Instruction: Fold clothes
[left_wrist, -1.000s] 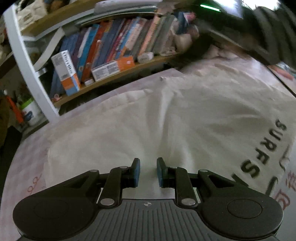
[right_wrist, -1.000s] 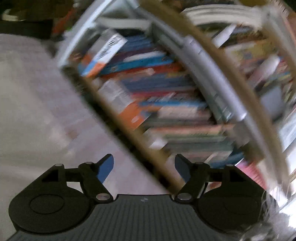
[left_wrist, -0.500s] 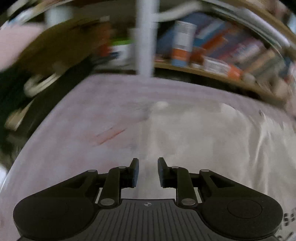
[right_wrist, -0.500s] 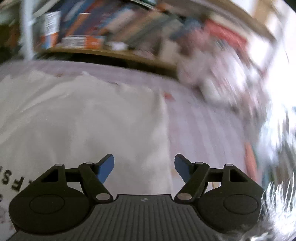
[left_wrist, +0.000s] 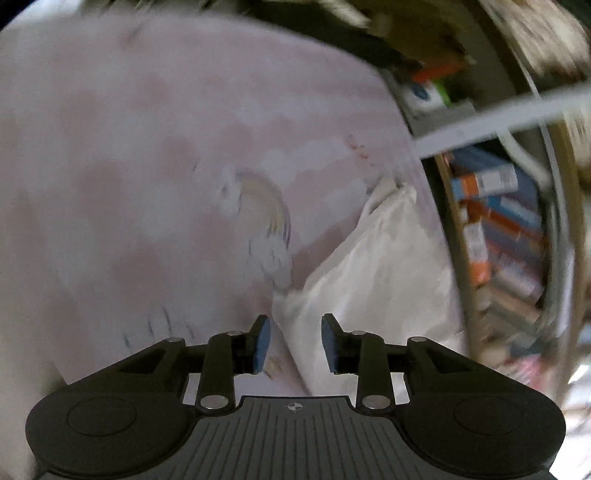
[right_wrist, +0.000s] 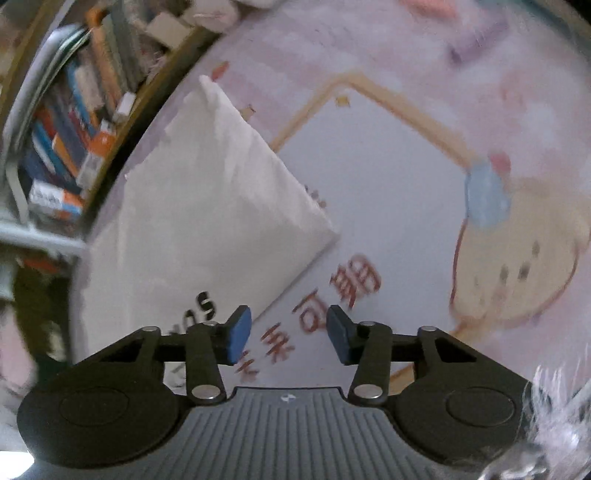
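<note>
The left gripper (left_wrist: 294, 341) is released, its blue pads apart with nothing between them. Just ahead of it and slightly to its right lies the white shirt (left_wrist: 376, 273), spread flat on a pink printed tablecloth (left_wrist: 129, 166); the shirt's near corner sits right in front of the gap between the pads. A rainbow print (left_wrist: 271, 218) on the cloth lies ahead and to the left. Farther right, past the shirt's edge, stands a bookshelf (left_wrist: 506, 229) packed with books.

The right gripper (right_wrist: 289, 334) is also released and holds nothing. The shirt (right_wrist: 207, 206) lies ahead of it and to its left, with black lettering (right_wrist: 205, 306) close to the left pad. Straight ahead is bare tablecloth (right_wrist: 388, 184) with red characters (right_wrist: 336, 295) just beyond the pads, and a cartoon figure (right_wrist: 517, 266) to the right. The bookshelf (right_wrist: 70, 129) is far left. Both views are blurred.
</note>
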